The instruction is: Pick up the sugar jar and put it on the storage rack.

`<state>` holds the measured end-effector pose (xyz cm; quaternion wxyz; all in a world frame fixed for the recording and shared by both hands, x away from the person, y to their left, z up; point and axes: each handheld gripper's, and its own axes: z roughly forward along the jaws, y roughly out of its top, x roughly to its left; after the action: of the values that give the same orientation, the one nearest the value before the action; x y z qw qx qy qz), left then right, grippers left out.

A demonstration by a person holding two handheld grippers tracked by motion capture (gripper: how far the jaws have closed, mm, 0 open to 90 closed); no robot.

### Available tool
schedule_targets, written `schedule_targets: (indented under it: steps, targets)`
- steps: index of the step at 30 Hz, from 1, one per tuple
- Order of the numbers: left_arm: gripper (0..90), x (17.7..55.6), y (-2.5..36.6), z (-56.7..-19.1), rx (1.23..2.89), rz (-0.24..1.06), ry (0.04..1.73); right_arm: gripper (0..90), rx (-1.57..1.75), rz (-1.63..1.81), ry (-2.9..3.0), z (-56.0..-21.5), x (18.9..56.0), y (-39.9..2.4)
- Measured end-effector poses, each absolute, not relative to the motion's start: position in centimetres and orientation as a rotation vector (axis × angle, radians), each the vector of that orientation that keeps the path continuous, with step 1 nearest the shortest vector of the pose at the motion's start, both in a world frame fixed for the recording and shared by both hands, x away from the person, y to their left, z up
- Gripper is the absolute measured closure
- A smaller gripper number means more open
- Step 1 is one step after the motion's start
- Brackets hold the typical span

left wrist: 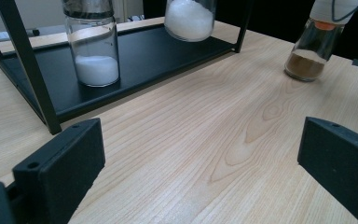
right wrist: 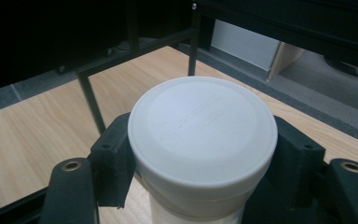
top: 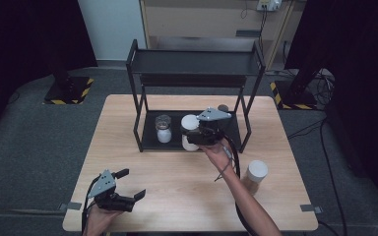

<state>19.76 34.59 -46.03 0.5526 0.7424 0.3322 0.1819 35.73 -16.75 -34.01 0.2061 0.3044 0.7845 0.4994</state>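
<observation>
White-lidded jar (right wrist: 202, 135) w/ white powder, glass body, clamped in right hand-held gripper (top: 195, 134); left hand-held gripper (top: 128, 184) wide open, empty.

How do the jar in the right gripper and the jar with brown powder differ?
The white-lidded jar is clamped between the jaws of the right gripper over the rack's lower shelf; the brown-powder jar stands untouched on the table. The held jar holds white contents, the other brown, seen from the left gripper view. Both have white lids and clear bodies.
</observation>
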Motion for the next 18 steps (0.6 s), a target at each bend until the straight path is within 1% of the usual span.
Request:
schedule_targets:
  steps: [7,18]
  targets:
    - [0.0,19.8,34.7,-46.1,1.751,0.429,0.786,33.7,0.879,1.368,2.172,-34.1,36.7,-15.8]
    - [0.0,19.8,34.7,-46.2,1.745,0.426,0.787,33.8,0.927,1.33,2.136,-35.3,38.2,-14.7]
